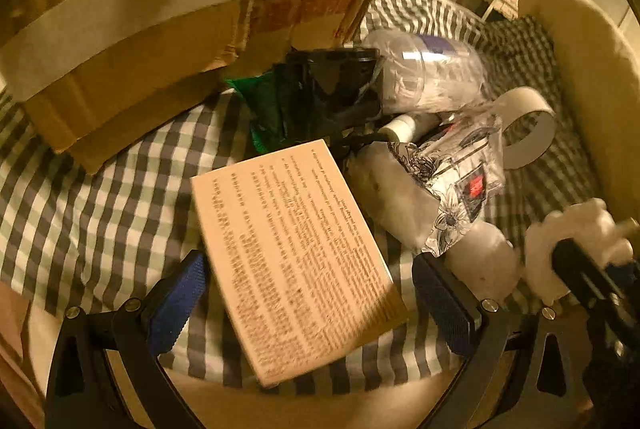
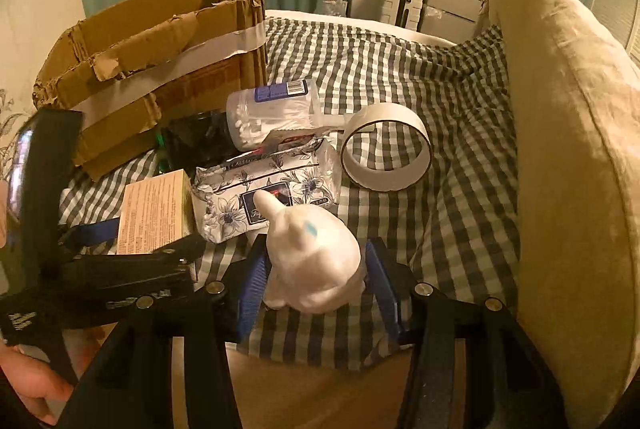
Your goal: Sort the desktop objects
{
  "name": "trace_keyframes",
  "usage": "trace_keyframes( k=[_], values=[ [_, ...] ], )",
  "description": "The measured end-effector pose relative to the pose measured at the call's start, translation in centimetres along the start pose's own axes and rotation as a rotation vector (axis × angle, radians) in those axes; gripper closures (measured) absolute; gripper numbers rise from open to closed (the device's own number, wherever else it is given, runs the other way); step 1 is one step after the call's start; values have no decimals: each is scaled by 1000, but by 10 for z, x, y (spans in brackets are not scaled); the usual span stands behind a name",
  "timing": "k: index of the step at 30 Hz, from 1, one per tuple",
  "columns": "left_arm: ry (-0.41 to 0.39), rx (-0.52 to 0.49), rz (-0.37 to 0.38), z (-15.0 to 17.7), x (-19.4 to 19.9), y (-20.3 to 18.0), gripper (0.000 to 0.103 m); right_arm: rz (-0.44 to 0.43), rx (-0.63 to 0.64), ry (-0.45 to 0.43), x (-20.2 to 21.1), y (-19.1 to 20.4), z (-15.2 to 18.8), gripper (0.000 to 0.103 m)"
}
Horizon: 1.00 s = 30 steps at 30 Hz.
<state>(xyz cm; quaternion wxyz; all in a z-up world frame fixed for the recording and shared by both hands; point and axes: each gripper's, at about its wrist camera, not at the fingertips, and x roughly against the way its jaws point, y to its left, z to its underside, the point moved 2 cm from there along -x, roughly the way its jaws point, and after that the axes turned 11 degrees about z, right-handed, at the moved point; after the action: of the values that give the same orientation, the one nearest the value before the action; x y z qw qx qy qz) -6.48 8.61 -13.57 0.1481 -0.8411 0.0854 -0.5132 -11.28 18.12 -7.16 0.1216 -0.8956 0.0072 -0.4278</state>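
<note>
Two grippers work over a checked cloth [image 2: 400, 69] where the loose items are heaped together at the centre of each frame, beside a torn cardboard box [image 2: 152, 69] that fills the upper left and, judging by the task, is probably where sorted things go. In the left wrist view the left gripper [image 1: 308, 305] stands wide apart at the bottom of the frame, its blue pads either side of a tan printed box [image 1: 292, 253] without clearly touching it; the box lies tilted across the gap, so the spread looks set to take its width. In the right wrist view the right gripper [image 2: 314, 287] sits at lower centre with a white plush toy [image 2: 312, 261] between its pads; the left pad appears to press the toy's flank, while the right pad seems to stand just off it, so I judge the grip as closing or light rather than firm, and cannot tell for sure. Just above the toy lies a floral tissue pack [image 2: 272, 197], and behind it a clear tub of cotton swabs [image 2: 276, 117] rests on its side, near a black cup [image 1: 340, 81] and something green [image 1: 260, 109] tucked against the cardboard box. A tape roll [image 2: 386, 149] stands on edge to the right of the pile, apart from the toy. A pale cushion [image 2: 568, 169] runs down the right edge. The toy, being soft, should compress under the pads, whereas the stiff printed box may slip if it is gripped askew.
</note>
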Motion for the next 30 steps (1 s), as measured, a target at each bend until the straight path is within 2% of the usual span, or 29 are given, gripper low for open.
trace_keyframes(
  k=[8, 9, 10, 19, 30],
  values=[
    [48, 36, -10, -2, -19, 6, 0, -24, 1, 19, -5, 1, 4, 55],
    [44, 32, -11, -1, -18, 6, 2, -26, 1, 17, -5, 1, 4, 55],
    [39, 27, -15, 1, -18, 5, 9, -28, 1, 16, -4, 1, 4, 55],
    [32, 54, 14, 11, 2, 17, 16, -53, 6, -9, 3, 3, 5, 55],
    [-77, 21, 7, 11, 44, 11, 17, -43, 45, -68, 25, 11, 2, 55]
  ],
)
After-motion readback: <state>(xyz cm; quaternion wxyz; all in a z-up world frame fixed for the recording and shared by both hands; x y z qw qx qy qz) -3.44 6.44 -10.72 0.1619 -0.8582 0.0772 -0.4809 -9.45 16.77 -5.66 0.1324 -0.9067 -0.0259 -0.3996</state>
